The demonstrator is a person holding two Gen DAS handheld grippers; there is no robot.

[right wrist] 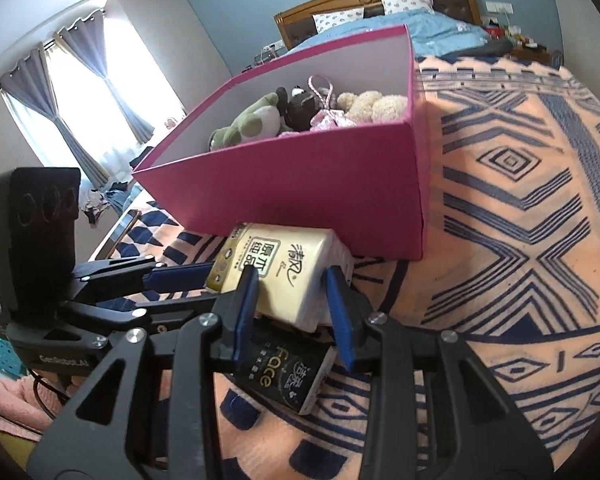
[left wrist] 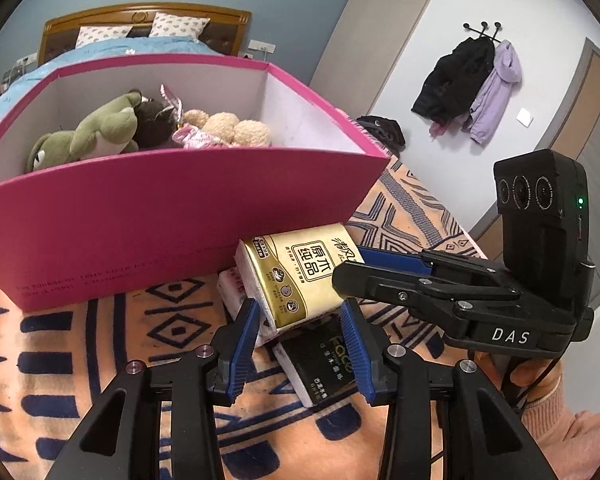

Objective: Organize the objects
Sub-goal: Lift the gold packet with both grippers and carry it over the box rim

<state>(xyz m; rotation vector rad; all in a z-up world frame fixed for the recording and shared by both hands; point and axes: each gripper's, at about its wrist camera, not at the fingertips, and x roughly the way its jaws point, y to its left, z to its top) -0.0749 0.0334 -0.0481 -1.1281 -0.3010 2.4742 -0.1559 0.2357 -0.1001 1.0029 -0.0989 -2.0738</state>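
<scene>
Straddling the gold-wrapped tissue pack (left wrist: 300, 276), the left gripper (left wrist: 300, 344) had its blue ribbed fingers (left wrist: 242, 344) spread wide, one on each side of the pack's near end. I honestly couldn't tell whether the pads were touching the wrapper or just sitting beside it. The right gripper (right wrist: 294, 314) was doing much the same from the other side: blue fingers (right wrist: 342, 316) apart, flanking that same gold pack (right wrist: 276, 276), not squeezed down on it as far as I could see. Each gripper showed up in the other one's view, reaching in from the side with its black camera block upright behind it.

That gold pack was propped up at a tilt on a black tissue pack with "Face" lettering (right wrist: 284, 368), and a white pack with pink print (left wrist: 232, 292) peeked out beneath it on the left. All three sat on the orange blanket with navy geometric pattern (right wrist: 520, 220), right against the front wall of the big pink cardboard box (left wrist: 140, 232).

Inside the box were a green plush frog (left wrist: 96, 132), a dark plush toy (left wrist: 152, 120) and a beige teddy bear (left wrist: 236, 126), bunched along the far side. Behind that was a bed with a blue cover (right wrist: 440, 32), and coats on a wall hook (left wrist: 472, 84).
</scene>
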